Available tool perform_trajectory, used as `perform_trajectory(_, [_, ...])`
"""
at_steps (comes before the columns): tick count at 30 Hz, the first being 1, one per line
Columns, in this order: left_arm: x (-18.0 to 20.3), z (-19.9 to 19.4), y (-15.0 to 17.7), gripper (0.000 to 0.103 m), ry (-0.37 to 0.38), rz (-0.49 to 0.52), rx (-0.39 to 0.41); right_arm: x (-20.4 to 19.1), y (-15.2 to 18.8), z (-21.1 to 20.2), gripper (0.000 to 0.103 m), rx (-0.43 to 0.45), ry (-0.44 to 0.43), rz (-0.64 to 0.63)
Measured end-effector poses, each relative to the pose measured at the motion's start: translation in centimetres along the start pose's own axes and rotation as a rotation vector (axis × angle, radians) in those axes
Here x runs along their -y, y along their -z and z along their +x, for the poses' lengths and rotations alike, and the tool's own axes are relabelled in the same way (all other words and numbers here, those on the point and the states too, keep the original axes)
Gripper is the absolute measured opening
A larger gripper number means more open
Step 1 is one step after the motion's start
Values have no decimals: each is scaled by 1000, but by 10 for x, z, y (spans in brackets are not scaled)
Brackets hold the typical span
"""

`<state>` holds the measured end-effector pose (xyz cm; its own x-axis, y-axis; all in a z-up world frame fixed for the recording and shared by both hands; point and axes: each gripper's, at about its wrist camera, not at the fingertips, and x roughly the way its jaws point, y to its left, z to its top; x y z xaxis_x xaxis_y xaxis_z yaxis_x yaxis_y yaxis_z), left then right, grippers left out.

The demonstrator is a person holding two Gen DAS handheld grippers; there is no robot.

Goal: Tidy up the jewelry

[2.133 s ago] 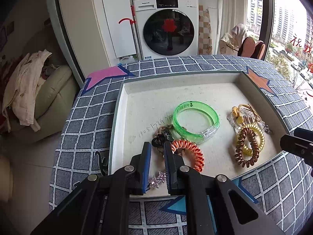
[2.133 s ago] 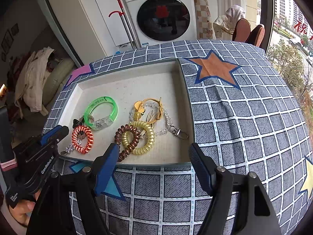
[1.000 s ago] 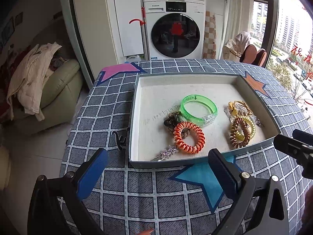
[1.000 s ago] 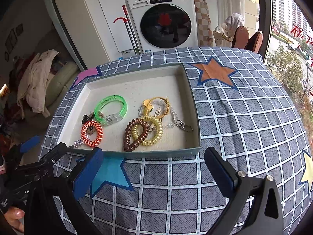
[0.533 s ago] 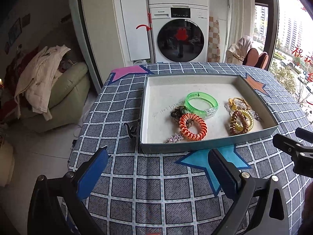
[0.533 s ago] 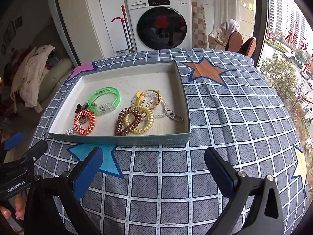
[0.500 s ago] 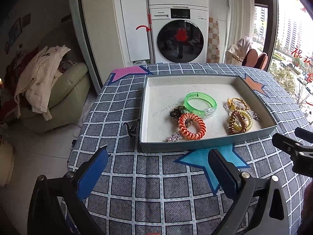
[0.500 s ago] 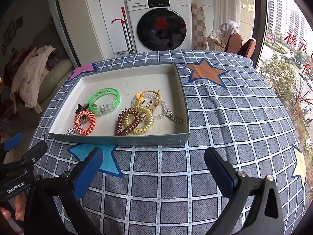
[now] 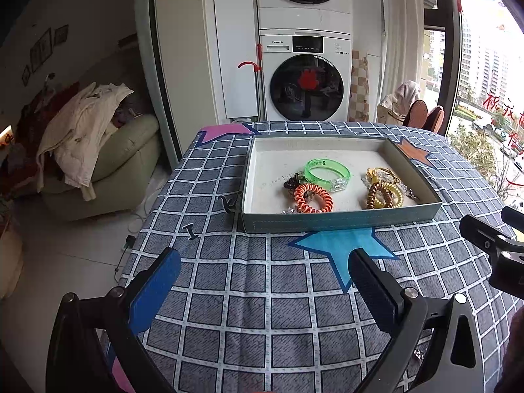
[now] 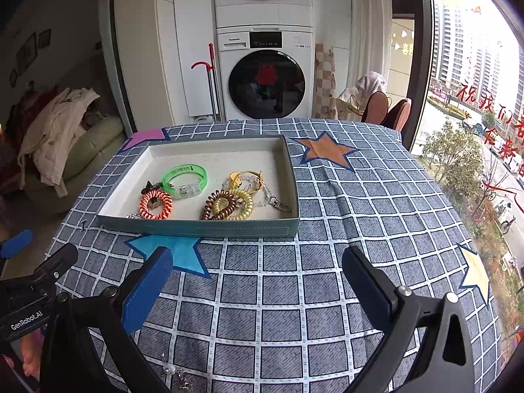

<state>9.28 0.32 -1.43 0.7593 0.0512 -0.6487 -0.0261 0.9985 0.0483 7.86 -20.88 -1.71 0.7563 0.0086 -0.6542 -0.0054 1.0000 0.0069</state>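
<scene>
A shallow grey-green tray [image 9: 340, 222] [image 10: 203, 227] lies on the checked tablecloth. Inside it are a green bangle [image 9: 327, 170] [image 10: 185, 176], an orange spiral band [image 9: 313, 197] [image 10: 155, 204], brown and gold spiral bands [image 9: 383, 195] [image 10: 229, 204], a gold cord piece with clear beads [image 10: 248, 178] and a silver sparkly piece [image 9: 289, 210] at the front wall. My left gripper [image 9: 264, 290] is open and empty, well in front of the tray. My right gripper [image 10: 258, 283] is also open and empty, in front of the tray's right end.
A black hook-shaped piece [image 9: 229, 203] and a small dark clip [image 9: 191, 231] lie on the cloth left of the tray. A small silver chain [image 10: 177, 373] lies at the near table edge. A washing machine [image 9: 306, 77] stands behind the table, a sofa with clothes [image 9: 98, 150] to the left.
Both grippers have drawn back and up from the tray. The left one, shut near the sparkly piece earlier, has opened wide, and the piece lies in the tray.
</scene>
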Motion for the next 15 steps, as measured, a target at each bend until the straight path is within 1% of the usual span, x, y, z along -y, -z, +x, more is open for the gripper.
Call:
perform_trajectory(4, [0,-8,7,103,-16,0,4,-5,7,-8,103,15,16,-14])
perform_trajectory(9, [-2,-17,8,103,-27,-7,18,-6,11,-16,103,29,22,-8])
perform_trajectory(15, [-1,-21,8,103,-21,-7,21,-3,11,-23,103,36,17,16])
